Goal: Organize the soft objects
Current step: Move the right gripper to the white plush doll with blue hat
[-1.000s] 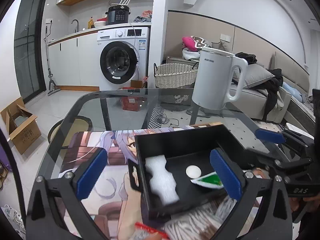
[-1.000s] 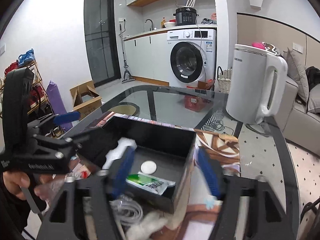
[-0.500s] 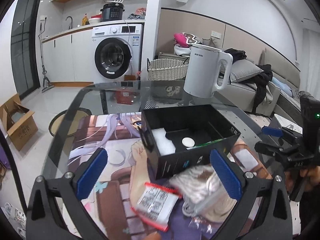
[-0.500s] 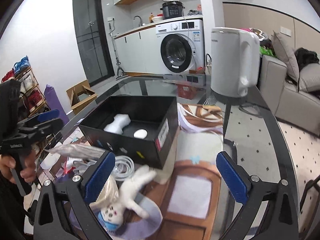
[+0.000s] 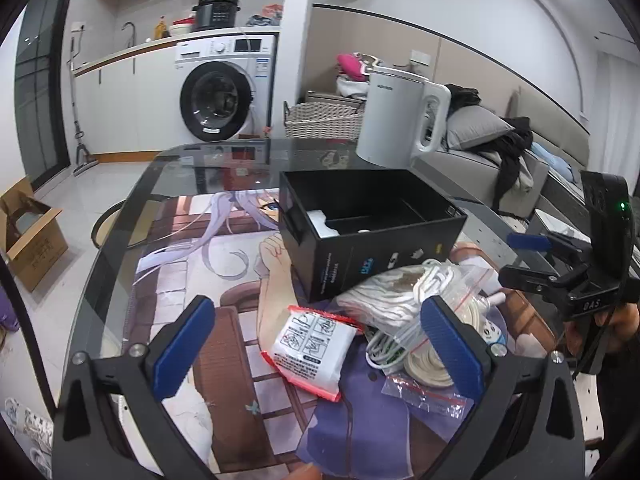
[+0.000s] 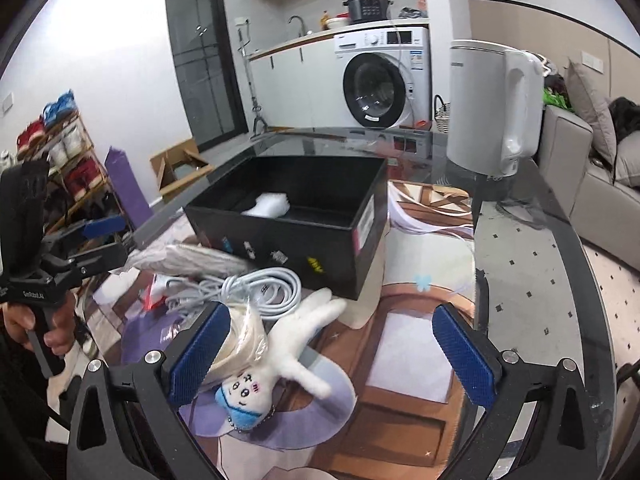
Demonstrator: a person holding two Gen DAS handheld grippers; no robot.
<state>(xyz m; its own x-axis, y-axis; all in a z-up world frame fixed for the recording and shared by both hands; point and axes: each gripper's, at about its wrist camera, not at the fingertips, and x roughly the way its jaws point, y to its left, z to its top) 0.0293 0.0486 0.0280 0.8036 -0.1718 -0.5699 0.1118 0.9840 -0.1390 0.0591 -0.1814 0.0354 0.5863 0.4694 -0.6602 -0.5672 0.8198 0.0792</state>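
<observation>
A black open box [image 5: 372,228] [image 6: 288,220] stands on the printed mat with white foam [image 6: 268,205] inside. In front of it lie a white packet with red edges [image 5: 312,346], a bagged striped cloth [image 5: 384,292] [image 6: 192,260], coiled white cables [image 5: 396,344] [image 6: 264,284] and a white plush doll with a blue cap [image 6: 276,364]. My left gripper [image 5: 316,344] hangs open over the packet. My right gripper [image 6: 332,352] stands wide open just above the plush doll, holding nothing. Each gripper also shows at the edge of the other's view, held by a hand.
A white electric kettle [image 5: 396,116] [image 6: 492,104] stands behind the box on the glass table [image 5: 120,240]. The table's curved edge runs close on the left and right. A washing machine, wicker basket, sofa, cardboard box and shoe rack lie beyond.
Both grippers drew back from over the box to the pile in front of it. The right jaws widened, leaving the green-and-white packet in the box. The plush doll and packets came into view.
</observation>
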